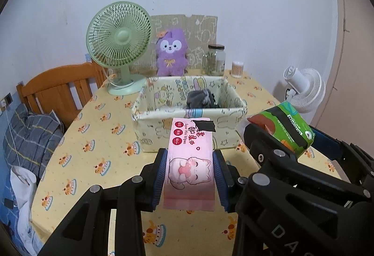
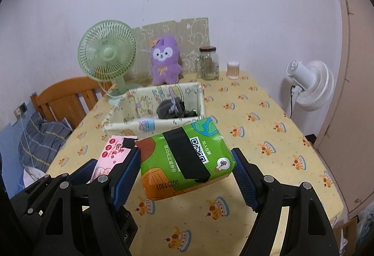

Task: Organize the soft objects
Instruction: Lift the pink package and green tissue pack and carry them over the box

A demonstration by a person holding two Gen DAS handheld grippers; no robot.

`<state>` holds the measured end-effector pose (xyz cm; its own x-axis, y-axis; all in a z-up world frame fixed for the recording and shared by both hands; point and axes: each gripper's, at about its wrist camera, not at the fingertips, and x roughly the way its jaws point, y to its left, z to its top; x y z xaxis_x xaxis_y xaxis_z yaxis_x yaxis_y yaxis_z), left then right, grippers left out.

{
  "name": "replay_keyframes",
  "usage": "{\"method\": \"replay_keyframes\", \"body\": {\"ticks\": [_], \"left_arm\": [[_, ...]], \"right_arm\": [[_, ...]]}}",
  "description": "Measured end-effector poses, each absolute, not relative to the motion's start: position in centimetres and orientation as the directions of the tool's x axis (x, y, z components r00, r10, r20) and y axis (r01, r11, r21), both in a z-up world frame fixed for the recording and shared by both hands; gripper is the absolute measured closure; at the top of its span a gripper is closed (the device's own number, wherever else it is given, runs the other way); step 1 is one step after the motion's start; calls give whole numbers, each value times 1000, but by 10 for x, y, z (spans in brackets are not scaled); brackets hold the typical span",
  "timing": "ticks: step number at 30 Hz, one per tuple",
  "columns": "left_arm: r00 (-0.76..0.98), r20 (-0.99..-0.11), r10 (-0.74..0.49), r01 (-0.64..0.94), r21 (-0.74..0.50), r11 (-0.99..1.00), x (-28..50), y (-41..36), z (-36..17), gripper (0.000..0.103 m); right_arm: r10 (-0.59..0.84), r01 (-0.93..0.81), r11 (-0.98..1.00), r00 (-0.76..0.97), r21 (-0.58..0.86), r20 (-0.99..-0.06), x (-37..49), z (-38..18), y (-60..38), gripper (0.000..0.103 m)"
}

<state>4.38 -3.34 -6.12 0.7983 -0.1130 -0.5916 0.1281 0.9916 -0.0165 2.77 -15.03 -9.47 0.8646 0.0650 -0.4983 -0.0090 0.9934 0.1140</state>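
Left wrist view showed the left gripper (image 1: 190, 176) clamped on a pink wipes pack (image 1: 189, 162), held above the table (image 1: 98, 139) just short of the fabric storage box (image 1: 187, 115). To its right, the right gripper (image 2: 187, 176) was squeezing a green tissue pack (image 2: 184, 157), lifted near the box's front corner. A dark cloth bundle (image 2: 171, 109) lay inside the box.
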Motion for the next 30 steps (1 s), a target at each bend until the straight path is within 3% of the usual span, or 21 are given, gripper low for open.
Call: {"method": "replay_keyframes", "body": {"ticks": [30], "left_arm": [[860,-493,-133,137,-29,990,62,-26,-7,63]], "right_arm": [[61,-17,994,911,110,-409,40,-34,-145,24]]}}
